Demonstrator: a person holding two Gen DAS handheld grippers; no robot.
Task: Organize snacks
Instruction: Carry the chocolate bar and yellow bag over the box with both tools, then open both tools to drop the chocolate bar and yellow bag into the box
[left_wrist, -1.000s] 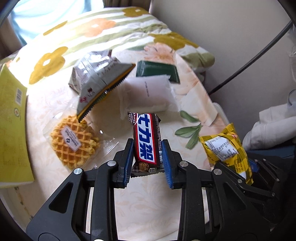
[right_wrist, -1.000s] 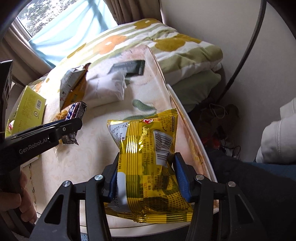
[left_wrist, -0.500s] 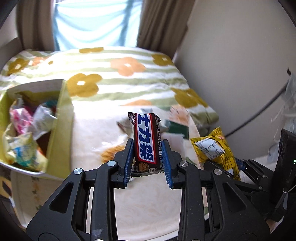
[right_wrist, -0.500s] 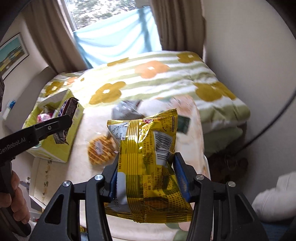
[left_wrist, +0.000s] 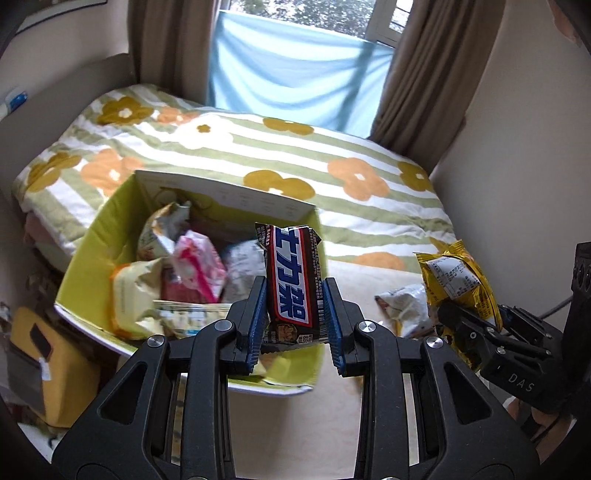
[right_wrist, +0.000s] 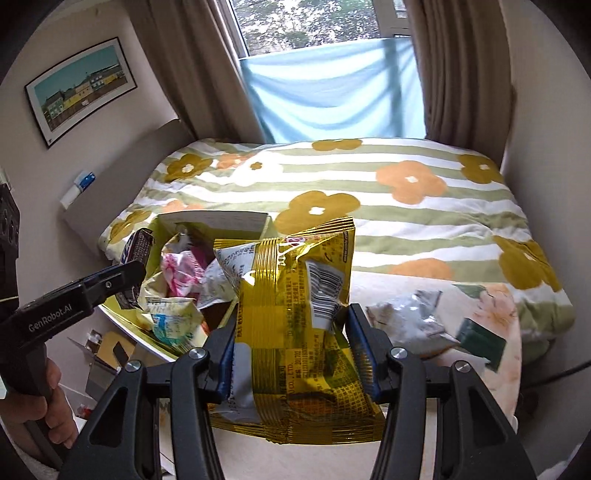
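My left gripper (left_wrist: 295, 317) is shut on a dark chocolate bar (left_wrist: 293, 284) with a blue and white label, held upright over the near right corner of a lime-green box (left_wrist: 92, 251) full of snack packets. My right gripper (right_wrist: 291, 350) is shut on a yellow foil snack bag (right_wrist: 299, 325), lifted above the table to the right of that box (right_wrist: 162, 339). In the left wrist view the yellow bag (left_wrist: 458, 288) and the right gripper (left_wrist: 476, 332) show at the right. In the right wrist view the left gripper (right_wrist: 125, 277) with the bar (right_wrist: 135, 251) shows at the left, held by a hand (right_wrist: 48, 413).
A grey-white packet (right_wrist: 410, 321) and a dark green packet (right_wrist: 480, 339) lie on the floral table (right_wrist: 506, 362) at the right. Behind stands a bed with a flowered striped quilt (right_wrist: 369, 184). A yellow container (left_wrist: 44, 362) sits low at the left beside the box.
Both grippers rose and swung left with their snacks, from over the loose packets and waffle to the green box, which now lies under the chocolate bar. Both grips are unchanged.
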